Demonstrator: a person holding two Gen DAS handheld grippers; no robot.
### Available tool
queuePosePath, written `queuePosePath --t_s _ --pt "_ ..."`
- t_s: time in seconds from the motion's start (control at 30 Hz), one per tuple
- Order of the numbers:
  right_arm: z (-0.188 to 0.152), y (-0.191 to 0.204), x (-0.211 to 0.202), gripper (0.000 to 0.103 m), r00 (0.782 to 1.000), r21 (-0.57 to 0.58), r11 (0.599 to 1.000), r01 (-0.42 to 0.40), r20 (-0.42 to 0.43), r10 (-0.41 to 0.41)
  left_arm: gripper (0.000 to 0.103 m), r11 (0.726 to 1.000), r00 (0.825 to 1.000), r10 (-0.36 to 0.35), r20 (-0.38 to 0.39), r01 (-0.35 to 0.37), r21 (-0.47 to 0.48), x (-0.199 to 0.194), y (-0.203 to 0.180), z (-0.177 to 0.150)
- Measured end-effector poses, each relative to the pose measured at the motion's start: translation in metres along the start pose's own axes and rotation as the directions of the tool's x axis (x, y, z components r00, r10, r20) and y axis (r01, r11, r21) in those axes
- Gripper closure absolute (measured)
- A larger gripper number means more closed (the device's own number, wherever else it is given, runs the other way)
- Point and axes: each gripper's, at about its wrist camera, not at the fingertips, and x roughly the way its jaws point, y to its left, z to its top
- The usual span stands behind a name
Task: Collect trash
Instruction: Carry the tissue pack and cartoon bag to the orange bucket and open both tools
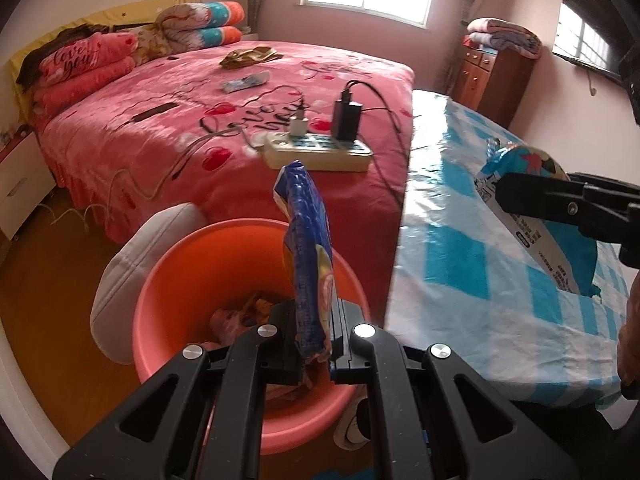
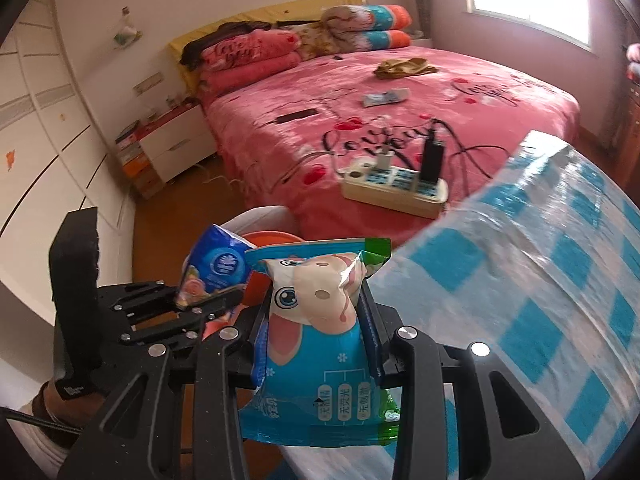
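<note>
The left gripper (image 1: 314, 344) has its fingers clamped on the lower end of a blue snack wrapper (image 1: 308, 256), which stands upright and leans slightly over an orange bin (image 1: 160, 308) on the floor. The bin sits beside the near edge of the counter (image 1: 460, 240), which wears a glossy blue-and-white checked cover, and it already holds some crumpled trash. The right gripper (image 2: 316, 332) has its fingers closed on the sides of a teal packet printed with a cartoon cow (image 2: 316, 320); this packet is held over the counter's edge, not yet over the bin. One likely risk is that the blue wrapper, being light and tall, could catch on a finger pad at release or flutter past the rim onto the floor. The cow packet looks puffed and slick, so it may slide out of the grip before reaching the bin. The two grippers are close together, so they could bump as the second moves in. A white cushion (image 1: 132, 264) leans against the bin's far side. Beyond is a pink bed (image 1: 160, 132) with a power strip (image 1: 316, 154) near its foot edge.
</note>
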Motion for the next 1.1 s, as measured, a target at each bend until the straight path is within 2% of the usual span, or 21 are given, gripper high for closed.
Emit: queuePosePath --t_s 0.5,0.93,1.0,1.03,1.07,1.1 --pt "0.011 0.032 0.056 0.065 0.993 -0.020 0.995 -0.096 -0.077 0.095 0.094 0.995 0.994 0.079 -0.069 -0.083 -0.057 0.021 0.035 -0.015" --pt "0.010 0.032 0.082 0.064 0.985 0.026 0.991 -0.132 -0.109 0.134 0.094 0.992 0.989 0.096 -0.112 -0.104 -0.071 0.038 0.042 -0.023" --pt "0.009 0.031 0.085 0.062 0.984 0.036 0.990 -0.133 -0.111 0.137 0.094 0.991 0.988 0.101 -0.118 -0.110 -0.075 0.041 0.043 -0.023" --pt "0.010 0.029 0.087 0.057 0.984 0.042 0.990 -0.135 -0.115 0.139 0.093 0.990 0.987 0.109 -0.121 -0.119 -0.078 0.042 0.043 -0.024" --pt "0.010 0.027 0.088 0.054 0.981 0.057 0.987 -0.147 -0.118 0.153 0.089 0.988 0.985 0.119 -0.122 -0.130 -0.081 0.043 0.044 -0.024" --pt "0.010 0.025 0.086 0.044 0.981 0.070 0.986 -0.151 -0.111 0.158 0.086 0.986 0.984 0.130 -0.125 -0.142 -0.087 0.044 0.045 -0.025"
